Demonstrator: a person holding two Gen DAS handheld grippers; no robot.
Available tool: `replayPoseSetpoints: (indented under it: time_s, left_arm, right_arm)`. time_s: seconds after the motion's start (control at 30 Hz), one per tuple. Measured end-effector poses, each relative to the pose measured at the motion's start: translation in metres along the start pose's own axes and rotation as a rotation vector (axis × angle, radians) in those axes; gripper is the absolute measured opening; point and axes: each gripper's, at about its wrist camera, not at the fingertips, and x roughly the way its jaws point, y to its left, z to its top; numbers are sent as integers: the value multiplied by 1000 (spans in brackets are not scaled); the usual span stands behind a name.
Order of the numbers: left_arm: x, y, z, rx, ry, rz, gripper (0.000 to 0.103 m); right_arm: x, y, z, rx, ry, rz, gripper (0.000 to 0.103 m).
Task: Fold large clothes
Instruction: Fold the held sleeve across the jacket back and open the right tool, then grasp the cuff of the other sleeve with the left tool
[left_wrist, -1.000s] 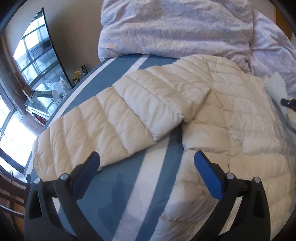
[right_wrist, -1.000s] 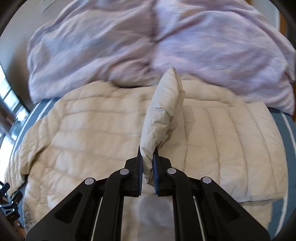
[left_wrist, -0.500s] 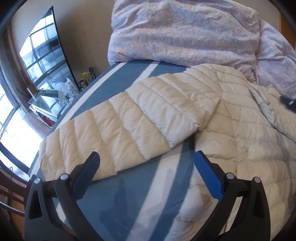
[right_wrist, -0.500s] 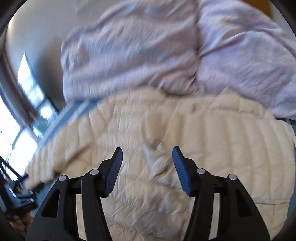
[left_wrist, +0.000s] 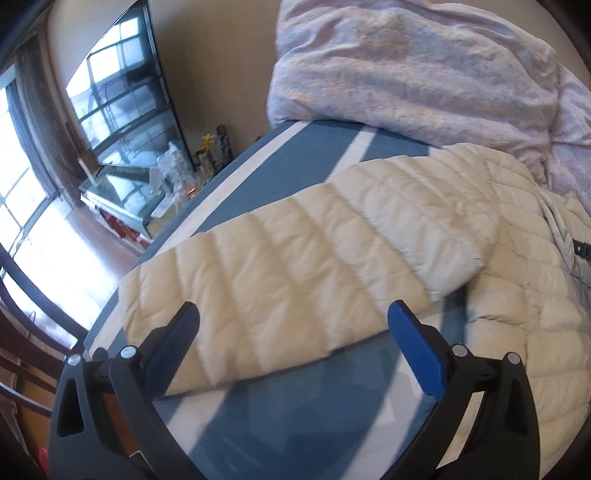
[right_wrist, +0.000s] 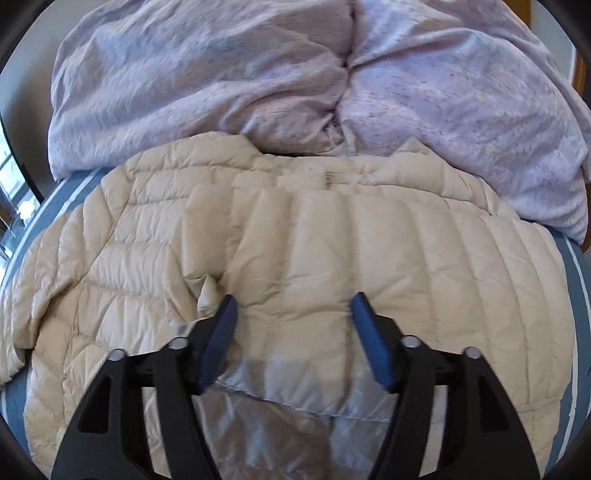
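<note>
Puffer jacket (right_wrist: 332, 258) runs off the bottom edge in the right wrist view, so its hem can't be seen, and part of it sits behind the right gripper (right_wrist: 291, 314). In the left wrist view the jacket's body is cut by the right edge. Sleeve (left_wrist: 295, 266) cuff is partly behind the left gripper (left_wrist: 291, 321). Clutter on the glass shelf (left_wrist: 122, 184) is too small to identify (bottles, maybe). Duvet (right_wrist: 295, 92) hides the head of the bed (left_wrist: 295, 424).

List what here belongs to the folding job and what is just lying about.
Job:
- cream puffer jacket
- its outstretched sleeve
- left gripper
- right gripper

Lying about:
- lilac duvet
- striped blue bedsheet
- glass table clutter
</note>
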Motion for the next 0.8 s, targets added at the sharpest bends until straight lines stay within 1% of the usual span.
replayPoseSetpoints:
  time_s: [0.13,0.17,0.23,0.33,0.43,0.53,0.63,0.73,0.8]
  left_arm:
    - [4,29,1,-57,28,-8,101]
    - [5,35,0,-64,32,-4,101]
    - [6,48,-1,-77,40,14,101]
    - [6,71,-4,-106,49,31,101]
    - [9,93,-8,-164,83,33,101]
    - [9,113,-15,-224,99,27,100]
    - [10,127,-21,-267,113,2,88]
    - [14,136,-29,-312,141,-19,79]
    - [18,142,-34,-354,160,-47,74]
  right_arm:
    - [8,11,-5,-36,23,-40,76]
    - [13,14,-5,-57,38,-65,77]
    - [17,16,-5,-73,43,-84,77]
    - [11,12,-2,-50,56,-59,78]
    - [3,6,1,-27,60,-33,82]
    - [-5,2,-1,-4,52,-4,83]
    - [-13,0,-3,2,46,18,83]
    - [-20,1,-5,-8,35,29,83]
    - [-24,2,-7,-20,23,33,84]
